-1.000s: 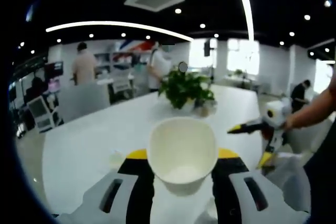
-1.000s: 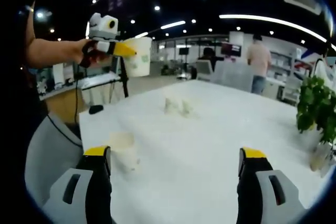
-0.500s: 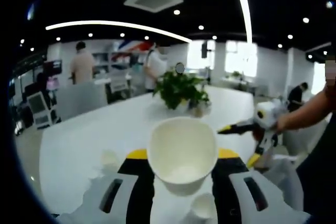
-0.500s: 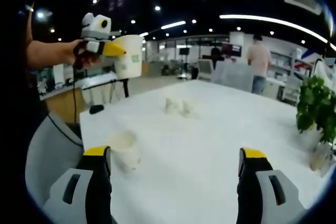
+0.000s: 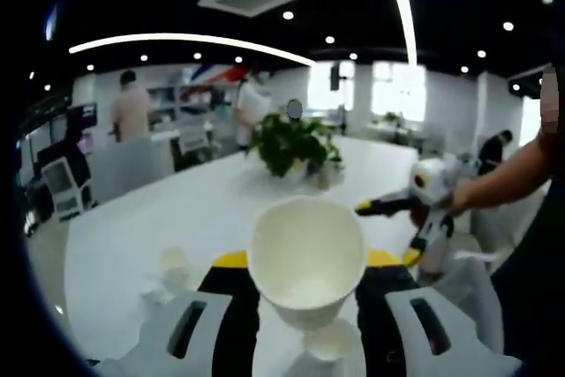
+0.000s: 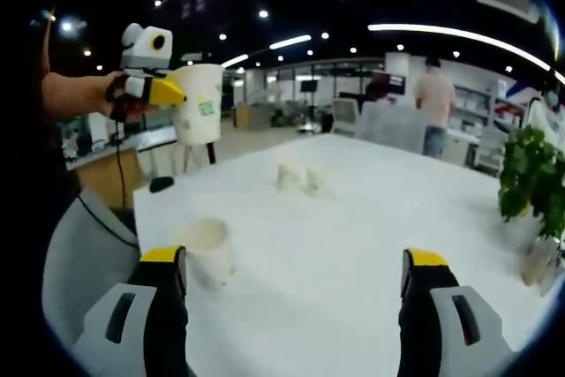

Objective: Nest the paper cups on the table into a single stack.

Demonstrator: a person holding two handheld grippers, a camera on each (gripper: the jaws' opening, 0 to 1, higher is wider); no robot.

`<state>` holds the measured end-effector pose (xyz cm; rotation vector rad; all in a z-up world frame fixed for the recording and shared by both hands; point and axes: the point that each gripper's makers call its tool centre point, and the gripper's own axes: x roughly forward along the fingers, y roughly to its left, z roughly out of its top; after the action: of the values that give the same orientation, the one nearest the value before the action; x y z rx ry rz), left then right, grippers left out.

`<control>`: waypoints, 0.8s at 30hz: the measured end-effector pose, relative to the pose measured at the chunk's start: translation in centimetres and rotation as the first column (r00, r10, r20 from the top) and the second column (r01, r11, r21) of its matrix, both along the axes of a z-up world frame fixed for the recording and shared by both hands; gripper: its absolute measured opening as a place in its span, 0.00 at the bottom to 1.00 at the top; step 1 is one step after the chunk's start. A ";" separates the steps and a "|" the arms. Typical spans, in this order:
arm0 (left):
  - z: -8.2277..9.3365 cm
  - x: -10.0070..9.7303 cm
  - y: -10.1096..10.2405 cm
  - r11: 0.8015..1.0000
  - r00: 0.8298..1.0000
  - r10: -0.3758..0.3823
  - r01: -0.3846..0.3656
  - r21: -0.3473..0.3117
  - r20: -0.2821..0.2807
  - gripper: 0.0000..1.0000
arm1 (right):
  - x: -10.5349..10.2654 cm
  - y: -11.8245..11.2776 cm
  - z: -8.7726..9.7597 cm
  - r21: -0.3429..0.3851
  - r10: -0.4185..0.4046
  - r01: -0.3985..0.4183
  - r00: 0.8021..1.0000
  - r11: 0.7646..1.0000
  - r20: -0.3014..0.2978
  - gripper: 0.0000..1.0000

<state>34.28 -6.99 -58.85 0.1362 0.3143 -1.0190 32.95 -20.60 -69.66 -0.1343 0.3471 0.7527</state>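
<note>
The left tool (image 5: 306,273) grips a paper cup (image 5: 306,258) held above the counter (image 5: 177,209), over another cup (image 6: 207,252); keep it upright and lower straight in. The right tool (image 6: 291,297) hangs wide, holding nothing

Handheld two-jaw grippers and the bare forearms behind them
Left gripper (image 5: 306,320) and right gripper (image 6: 295,306): grey jaw bodies, each with a dark slot, black inner faces, yellow tips; seen side-on, a white housing over a black grip; a thin black cable (image 6: 117,178) hangs below the left one
</note>
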 end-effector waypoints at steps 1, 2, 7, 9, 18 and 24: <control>-0.1 -0.2 -0.1 1.000 1.000 -0.004 0.004 0.007 0.005 0.41 | 0.0 0.0 -0.1 0.000 0.000 0.000 1.000 1.000 -0.001 1.00; -0.1 -0.3 -0.2 1.000 1.000 -0.004 0.004 0.006 0.004 0.41 | 0.0 0.0 -0.1 0.000 0.000 0.000 1.000 1.000 -0.002 1.00; -0.3 -0.8 -0.5 1.000 1.000 -0.014 0.014 0.016 0.008 0.41 | 0.1 0.0 -0.2 0.003 -0.002 0.002 1.000 1.000 -0.006 1.00; -0.4 -1.2 -0.7 1.000 1.000 -0.016 0.016 0.005 -0.001 0.41 | 0.1 -0.1 -0.2 0.003 -0.003 0.003 1.000 1.000 -0.006 1.00; -0.6 -2.1 -1.2 1.000 1.000 -0.017 0.017 0.006 0.009 0.41 | 0.2 0.1 -0.7 0.007 -0.005 0.005 1.000 1.000 -0.016 1.00; -0.6 -2.3 -1.5 1.000 1.000 -0.013 0.013 -0.003 0.005 0.41 | 0.2 0.2 -0.9 0.011 -0.005 0.005 1.000 1.000 -0.021 1.00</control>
<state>31.96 -8.50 -59.46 0.1387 0.3076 -1.0314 33.18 -20.36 -70.51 -0.1156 0.3630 0.7516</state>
